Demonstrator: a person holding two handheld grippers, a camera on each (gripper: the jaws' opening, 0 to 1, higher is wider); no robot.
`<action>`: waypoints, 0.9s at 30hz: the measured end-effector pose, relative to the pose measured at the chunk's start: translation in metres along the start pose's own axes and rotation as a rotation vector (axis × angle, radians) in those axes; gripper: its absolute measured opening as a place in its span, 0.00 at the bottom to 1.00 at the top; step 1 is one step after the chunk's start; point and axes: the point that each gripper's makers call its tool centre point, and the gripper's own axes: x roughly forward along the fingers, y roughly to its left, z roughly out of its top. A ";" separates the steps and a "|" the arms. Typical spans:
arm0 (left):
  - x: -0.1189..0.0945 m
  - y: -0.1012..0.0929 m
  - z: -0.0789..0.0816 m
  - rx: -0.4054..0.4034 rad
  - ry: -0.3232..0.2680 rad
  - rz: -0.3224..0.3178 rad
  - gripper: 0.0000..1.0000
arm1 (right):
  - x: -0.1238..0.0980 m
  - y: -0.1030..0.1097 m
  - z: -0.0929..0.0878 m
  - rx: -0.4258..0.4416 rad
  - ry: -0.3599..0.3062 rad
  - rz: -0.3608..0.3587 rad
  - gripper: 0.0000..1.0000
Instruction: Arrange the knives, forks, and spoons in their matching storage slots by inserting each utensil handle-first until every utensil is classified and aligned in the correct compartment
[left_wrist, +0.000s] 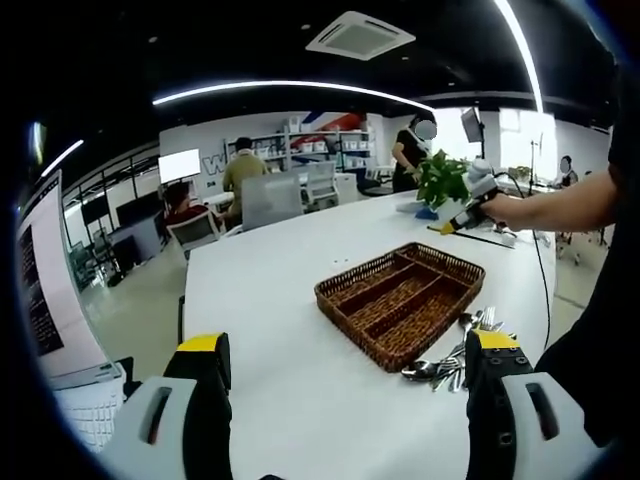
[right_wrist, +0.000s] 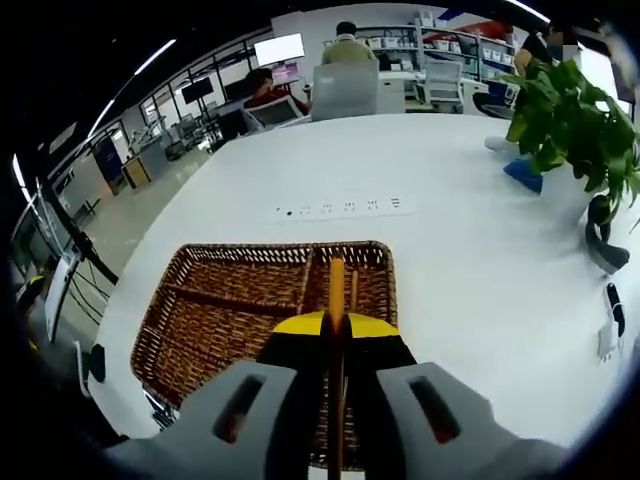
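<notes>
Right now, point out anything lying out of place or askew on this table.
A jumble of utensils lies loose on the white table beside the wicker tray, unsorted. The right gripper is shut on a wooden-handled utensil above the tray.

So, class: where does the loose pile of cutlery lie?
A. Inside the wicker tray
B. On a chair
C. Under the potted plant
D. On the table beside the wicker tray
D: in the left gripper view the cutlery rests on the white table just outside the wicker tray's rim.

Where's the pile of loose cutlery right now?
In the left gripper view, the loose cutlery lies on the white table, against the wicker tray's near-right edge.
</notes>
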 end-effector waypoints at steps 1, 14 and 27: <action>0.000 0.000 0.000 -0.001 0.000 0.001 1.00 | 0.001 0.000 0.001 -0.001 0.000 0.000 0.04; -0.003 0.003 -0.008 -0.006 0.017 0.013 0.99 | 0.026 -0.002 0.035 -0.025 -0.021 -0.005 0.04; -0.006 0.006 -0.010 -0.009 0.019 0.029 0.99 | 0.043 -0.001 0.054 -0.035 -0.030 -0.005 0.04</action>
